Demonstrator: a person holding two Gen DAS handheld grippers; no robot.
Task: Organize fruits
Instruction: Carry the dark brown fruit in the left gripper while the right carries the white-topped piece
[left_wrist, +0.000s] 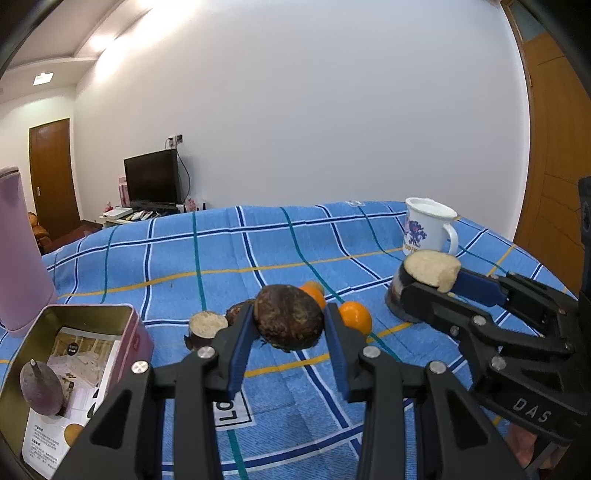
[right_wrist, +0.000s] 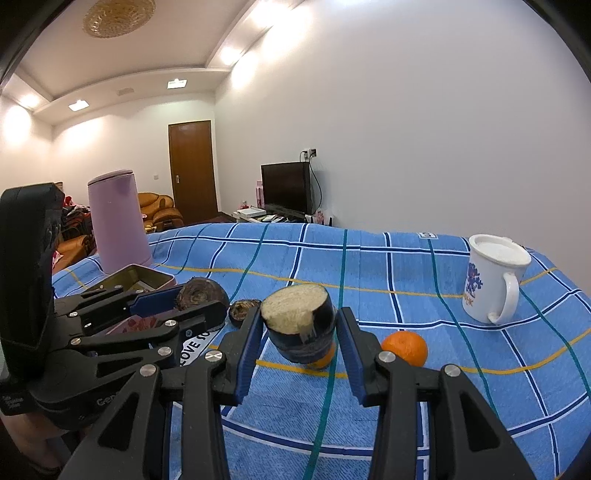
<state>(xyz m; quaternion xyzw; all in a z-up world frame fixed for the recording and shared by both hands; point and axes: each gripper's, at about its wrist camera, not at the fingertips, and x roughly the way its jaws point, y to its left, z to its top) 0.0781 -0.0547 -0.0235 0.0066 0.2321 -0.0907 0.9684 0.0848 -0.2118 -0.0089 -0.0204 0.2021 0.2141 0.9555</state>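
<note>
My left gripper (left_wrist: 290, 314) is shut on a round dark-brown tuber piece (left_wrist: 288, 325), held just over the blue checked cloth (left_wrist: 258, 240). To its right, my right gripper (right_wrist: 300, 317) is shut on a dark-skinned tuber chunk (right_wrist: 299, 325) with a pale cut face turned up. In the left wrist view that right gripper (left_wrist: 430, 284) grips the chunk (left_wrist: 430, 271) from the right. Two oranges (left_wrist: 354, 315) (left_wrist: 314, 291) lie behind the left fingers. One orange (right_wrist: 404, 347) lies right of the chunk. A small cut piece (left_wrist: 207, 326) stands on the cloth at the left.
An open tin box (left_wrist: 22, 354) at the near left holds a purple pointed piece (left_wrist: 40, 387) and a printed leaflet. Behind it stands a pink kettle (left_wrist: 18, 251). A white lidded mug (right_wrist: 491, 280) stands at the far right. The cloth's far edge drops off toward the room.
</note>
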